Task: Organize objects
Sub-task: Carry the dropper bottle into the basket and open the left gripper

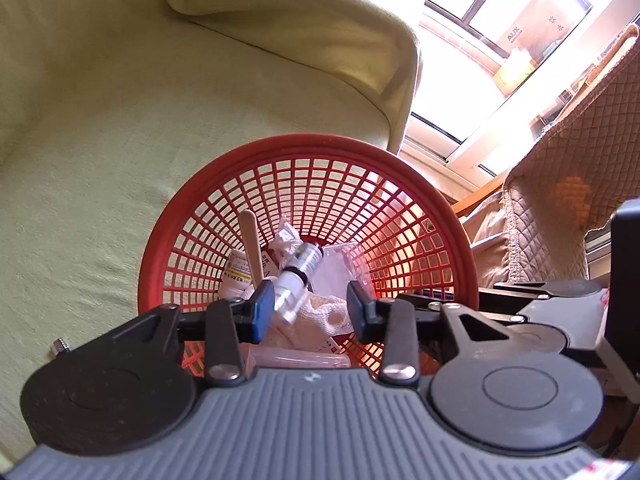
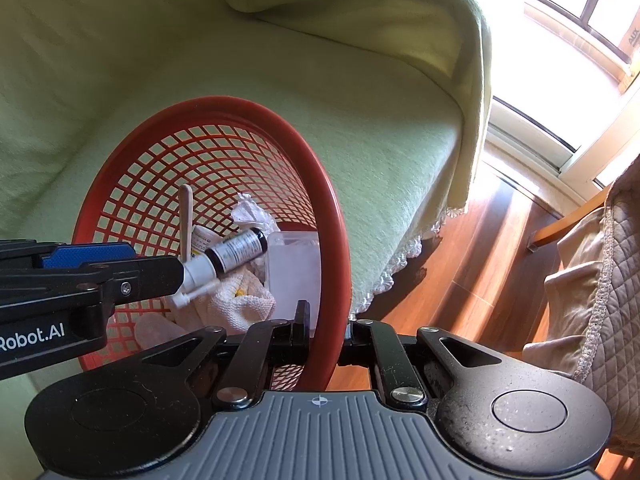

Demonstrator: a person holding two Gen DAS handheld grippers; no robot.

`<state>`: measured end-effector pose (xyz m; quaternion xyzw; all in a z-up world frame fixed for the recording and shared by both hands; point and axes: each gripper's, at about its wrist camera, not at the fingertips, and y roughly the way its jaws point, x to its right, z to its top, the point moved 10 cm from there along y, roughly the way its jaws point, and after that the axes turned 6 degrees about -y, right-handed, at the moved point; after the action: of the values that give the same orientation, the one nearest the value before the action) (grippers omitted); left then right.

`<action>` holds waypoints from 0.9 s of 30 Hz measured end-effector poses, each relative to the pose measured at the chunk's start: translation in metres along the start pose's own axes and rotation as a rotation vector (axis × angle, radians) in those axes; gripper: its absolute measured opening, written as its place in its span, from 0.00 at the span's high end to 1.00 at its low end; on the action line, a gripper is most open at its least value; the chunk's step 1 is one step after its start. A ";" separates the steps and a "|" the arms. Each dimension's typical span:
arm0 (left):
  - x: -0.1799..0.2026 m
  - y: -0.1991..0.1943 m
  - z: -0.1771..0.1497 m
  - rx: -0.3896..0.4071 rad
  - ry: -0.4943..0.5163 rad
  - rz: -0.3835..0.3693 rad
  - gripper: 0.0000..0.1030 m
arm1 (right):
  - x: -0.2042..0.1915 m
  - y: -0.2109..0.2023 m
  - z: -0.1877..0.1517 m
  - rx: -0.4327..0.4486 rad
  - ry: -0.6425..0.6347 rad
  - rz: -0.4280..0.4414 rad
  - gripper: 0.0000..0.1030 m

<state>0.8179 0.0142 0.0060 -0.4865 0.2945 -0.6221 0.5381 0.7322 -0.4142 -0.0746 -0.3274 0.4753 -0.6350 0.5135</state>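
Gripping the red basket [image 2: 338, 240] rim at 6 o'clock, right gripper [image 2: 326, 338] fingers pinched, seen only from the right wrist, left gripper [image 1: 310, 312] fingers spread beside the spray bottle [image 1: 298, 276], wooden stick [image 1: 252, 240] at 11 o'clock.

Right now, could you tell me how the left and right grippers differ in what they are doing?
The left gripper is open over the red basket, with the spray bottle loose between its fingers; the right gripper is shut on the basket rim. The left reaches inside the basket; the right stays at its edge. Both work at the same basket.
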 end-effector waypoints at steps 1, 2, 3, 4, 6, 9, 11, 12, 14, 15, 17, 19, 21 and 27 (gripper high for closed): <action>-0.003 -0.002 -0.001 -0.001 -0.004 0.001 0.65 | -0.001 -0.001 -0.001 0.000 -0.001 -0.001 0.93; -0.005 -0.004 -0.002 0.000 -0.005 0.008 0.62 | -0.001 -0.001 -0.001 -0.001 0.001 -0.001 0.93; -0.007 -0.006 -0.003 0.003 -0.004 0.018 0.62 | -0.001 -0.001 -0.002 -0.001 0.004 0.000 0.93; -0.009 -0.007 -0.003 0.004 -0.003 0.026 0.62 | 0.000 -0.001 -0.002 -0.002 0.006 0.001 0.93; -0.016 -0.012 -0.006 0.006 -0.005 0.044 0.62 | 0.001 0.000 -0.002 -0.002 0.010 0.001 0.93; -0.027 -0.020 -0.011 0.012 -0.003 0.076 0.62 | -0.001 -0.002 -0.006 -0.006 0.020 0.002 0.93; -0.041 -0.029 -0.016 0.018 -0.006 0.104 0.62 | -0.001 -0.003 -0.007 -0.008 0.027 0.002 0.93; -0.047 -0.033 -0.017 0.018 -0.012 0.115 0.62 | -0.001 -0.003 -0.007 -0.010 0.030 0.001 0.93; -0.063 -0.041 -0.021 0.019 -0.034 0.136 0.61 | -0.002 -0.003 -0.007 -0.011 0.032 -0.001 0.93; -0.070 -0.044 -0.023 0.019 -0.044 0.146 0.61 | -0.002 -0.004 -0.007 -0.011 0.034 -0.001 0.93; -0.084 -0.051 -0.026 0.021 -0.065 0.172 0.61 | -0.003 -0.004 -0.007 -0.012 0.032 -0.005 0.93; -0.099 -0.058 -0.029 0.024 -0.090 0.192 0.61 | -0.003 -0.005 -0.007 -0.014 0.033 -0.006 0.93; -0.110 -0.063 -0.031 0.028 -0.111 0.213 0.61 | -0.002 -0.005 -0.007 -0.017 0.037 -0.007 0.93; -0.145 -0.077 -0.046 0.023 -0.171 0.261 0.61 | 0.007 -0.002 -0.007 -0.017 0.096 0.005 0.94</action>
<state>0.7386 0.1642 0.0163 -0.4890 0.3012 -0.5066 0.6430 0.7231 -0.4189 -0.0760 -0.2997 0.5059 -0.6444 0.4889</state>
